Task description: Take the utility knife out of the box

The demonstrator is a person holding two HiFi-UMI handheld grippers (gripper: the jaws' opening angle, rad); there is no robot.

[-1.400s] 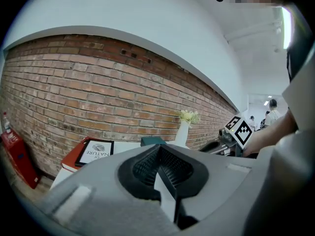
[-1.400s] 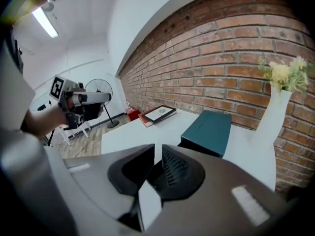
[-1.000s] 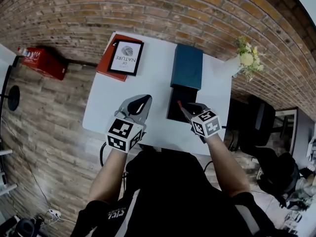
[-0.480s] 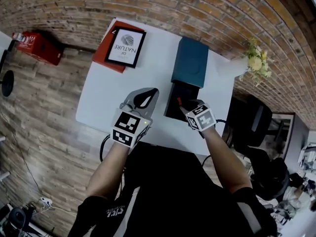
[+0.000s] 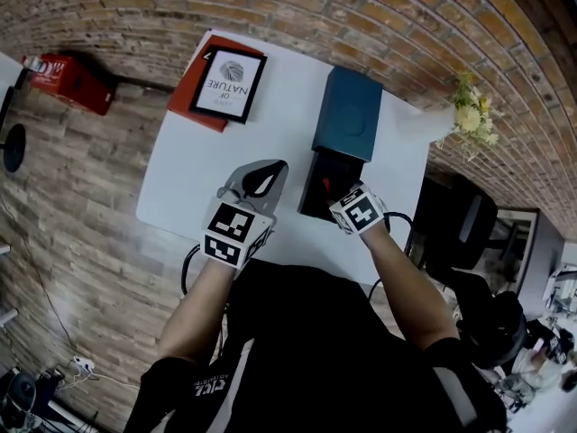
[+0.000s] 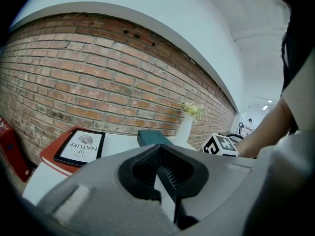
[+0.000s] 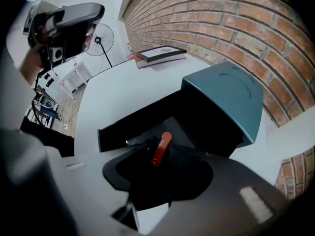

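Desk (image 5: pixel 203 174): one. Box (image 7: pixel 129 123): one, open, with teal lid (image 5: pixel 348 120).
Utility knife (image 7: pixel 161 148): one, red, lying inside box.
Tools: two. Left tool (image 6: pixel 158 150) jaws together, empty. Right tool (image 5: pixel 334 197) jaws apart, just been opening, knife showing between them ungripped.

On the white table (image 5: pixel 281 129) lie an open teal box (image 5: pixel 347 120) and a framed print (image 5: pixel 232 86).

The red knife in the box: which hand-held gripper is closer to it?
Right. The right hand-held gripper points down into the box, right over the utility knife; its jaws have just been opening, with the knife between them, ungripped. The left hand-held gripper sits shut beside the box.
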